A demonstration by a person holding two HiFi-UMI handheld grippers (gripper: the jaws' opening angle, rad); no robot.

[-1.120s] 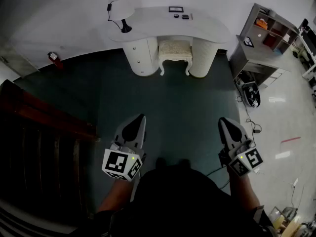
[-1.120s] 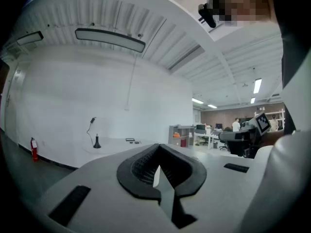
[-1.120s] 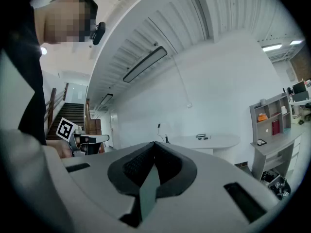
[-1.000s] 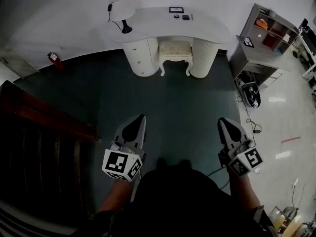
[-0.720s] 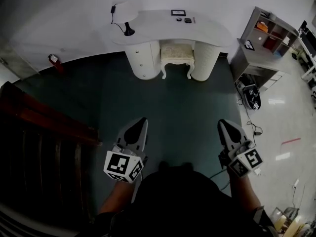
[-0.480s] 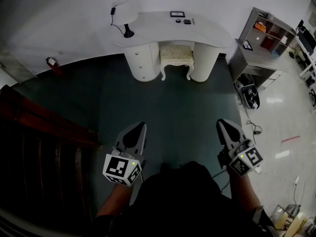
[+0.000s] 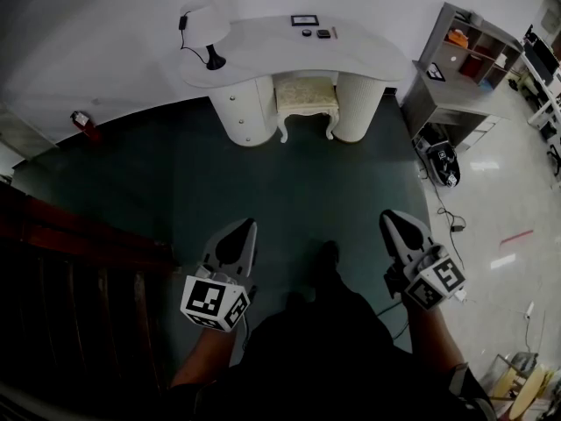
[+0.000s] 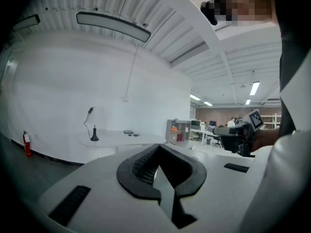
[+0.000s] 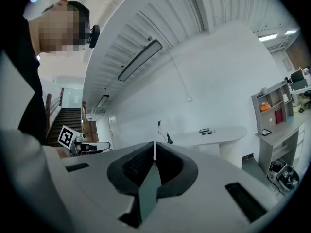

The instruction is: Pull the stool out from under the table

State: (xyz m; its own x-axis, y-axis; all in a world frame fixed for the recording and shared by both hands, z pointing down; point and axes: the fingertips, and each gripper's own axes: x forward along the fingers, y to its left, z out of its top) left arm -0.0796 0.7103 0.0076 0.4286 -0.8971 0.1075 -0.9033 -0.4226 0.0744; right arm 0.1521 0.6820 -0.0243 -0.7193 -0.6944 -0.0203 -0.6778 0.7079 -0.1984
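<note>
pale grey left gripper (image 7: pixel 244 225), jaws shut tip to tip, nothing between the dark pads; the left gripper view shows the same closed jaws (image 8: pixel 158 147). right gripper (image 7: pixel 391 217) also pale grey, jaws pressed together and empty, confirmed in the right gripper view (image 9: pixel 154 144). each one carries a marker cube at its back end, left cube (image 7: pixel 213 302), right cube (image 7: pixel 436 281). both are held out in front of the person, side by side and well apart, pointing roughly level toward the table. a dark shoe (image 7: pixel 326 257) shows between them over the dark green carpet (image 7: pixel 289 187).

stool (image 7: pixel 306 97), cream with a patterned seat and curved legs, stands tucked in the knee gap of the white table (image 7: pixel 263 49), between its two rounded pedestals, far from both grippers. seat mostly under the table top, front legs on the carpet.

on the table: black-based lamp (image 7: pixel 207 40) at the left end with a cord running up the wall, a small framed item (image 7: pixel 304 20) and small dark bits (image 7: pixel 316 33) near the back edge.

right of the table a grey shelf unit (image 7: pixel 456 64) with orange and red things in it, and a black device (image 7: pixel 440 160) on the pale floor beside it. red fire extinguisher (image 7: pixel 81 121) by the wall at left. dark wooden stair rail (image 7: pixel 79 257) at the person's left.
</note>
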